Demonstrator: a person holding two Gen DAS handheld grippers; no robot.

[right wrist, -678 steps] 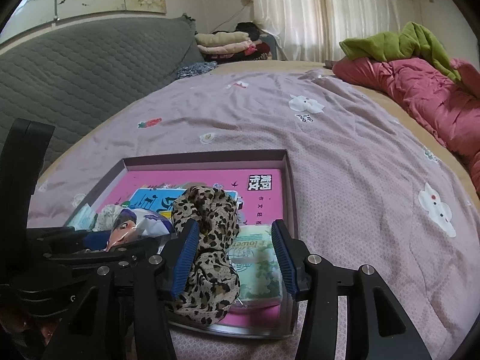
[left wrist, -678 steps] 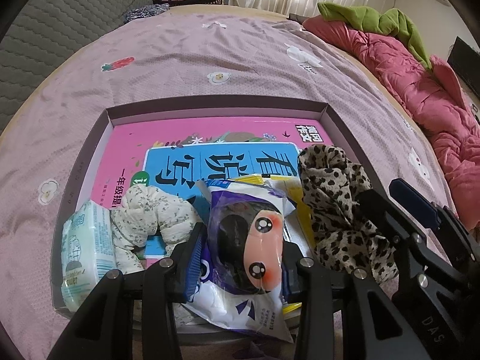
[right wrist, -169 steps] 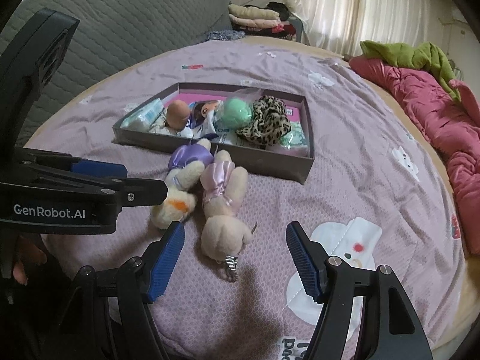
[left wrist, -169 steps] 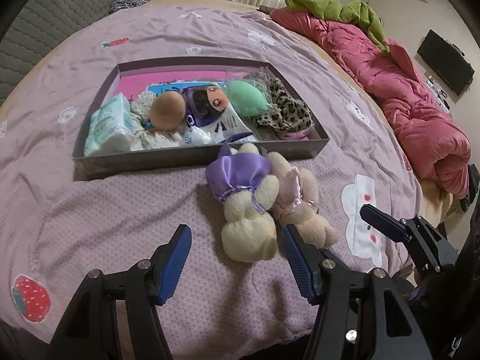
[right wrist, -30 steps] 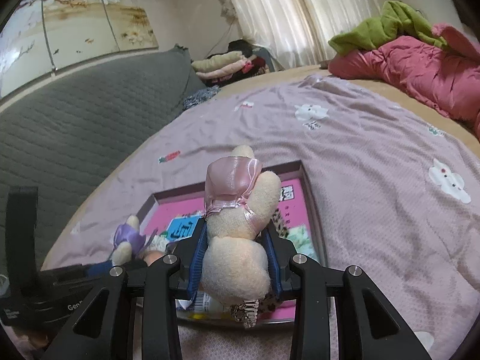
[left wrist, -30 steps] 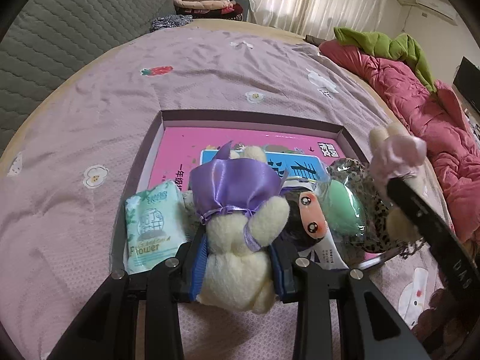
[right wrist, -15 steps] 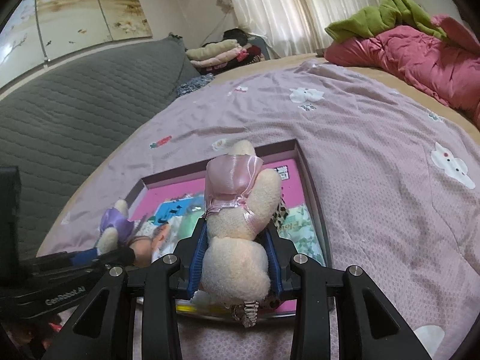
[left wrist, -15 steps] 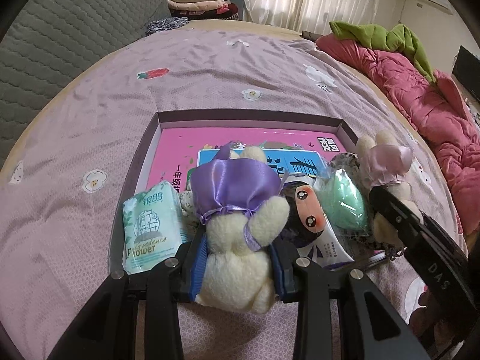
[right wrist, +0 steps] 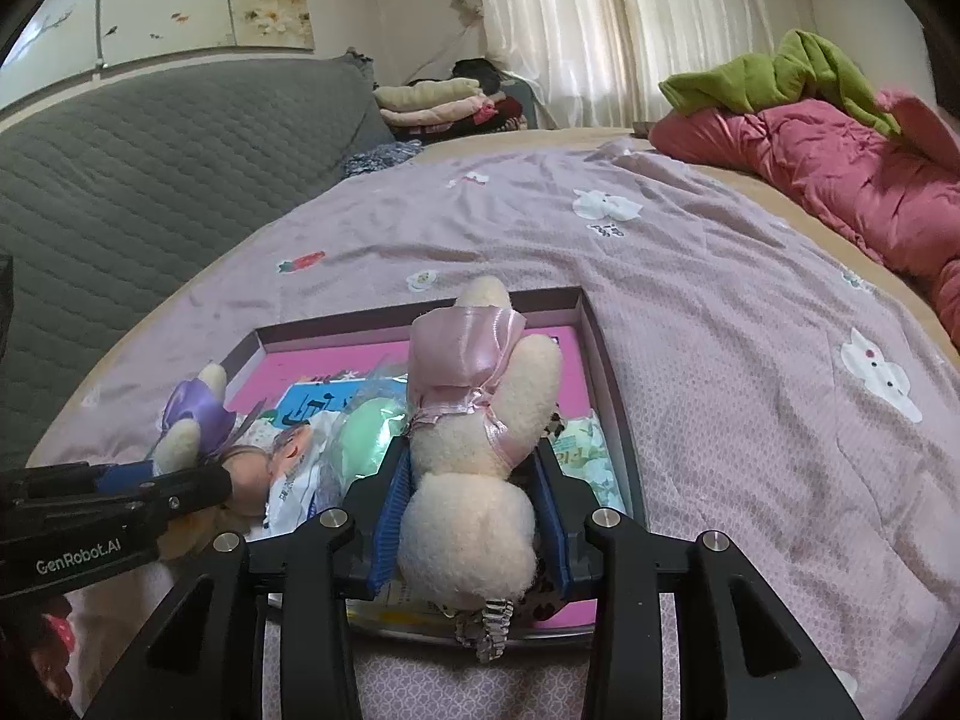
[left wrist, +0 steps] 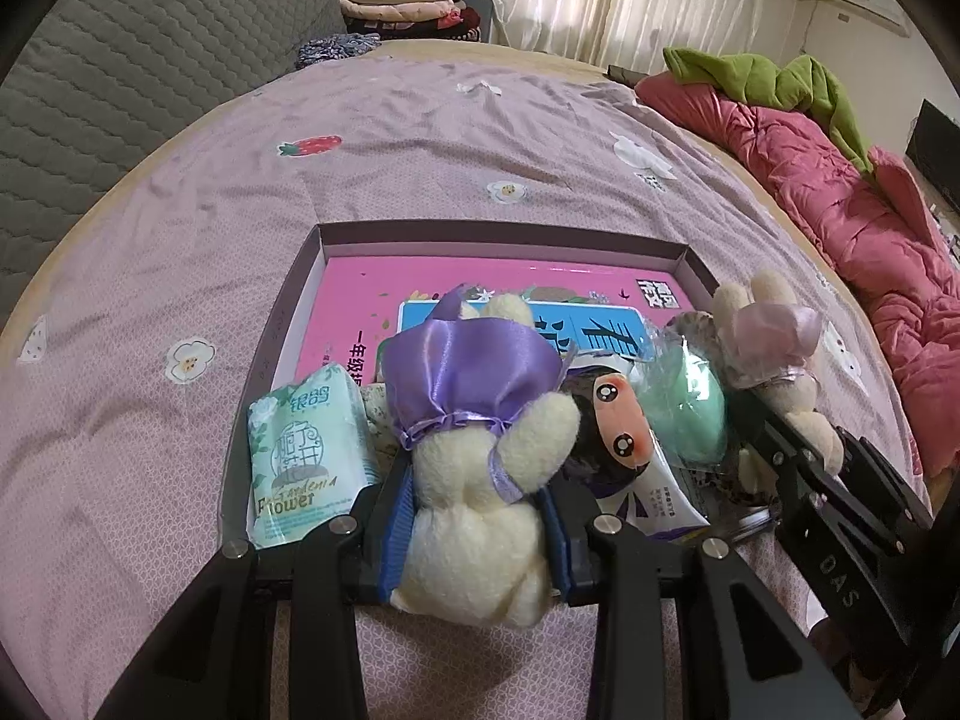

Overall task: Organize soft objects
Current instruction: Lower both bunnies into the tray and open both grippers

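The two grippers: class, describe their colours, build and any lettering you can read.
Both are black angular frames with silver screws and ribbed blue pads. The left hand-held gripper reads "GenRobot.AI" on its side; the right hand-held gripper reads "DAS".

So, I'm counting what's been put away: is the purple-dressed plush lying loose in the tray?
No, the purple-dressed plush sits between the jaws of the left gripper, hanging over the near edge of the tray.
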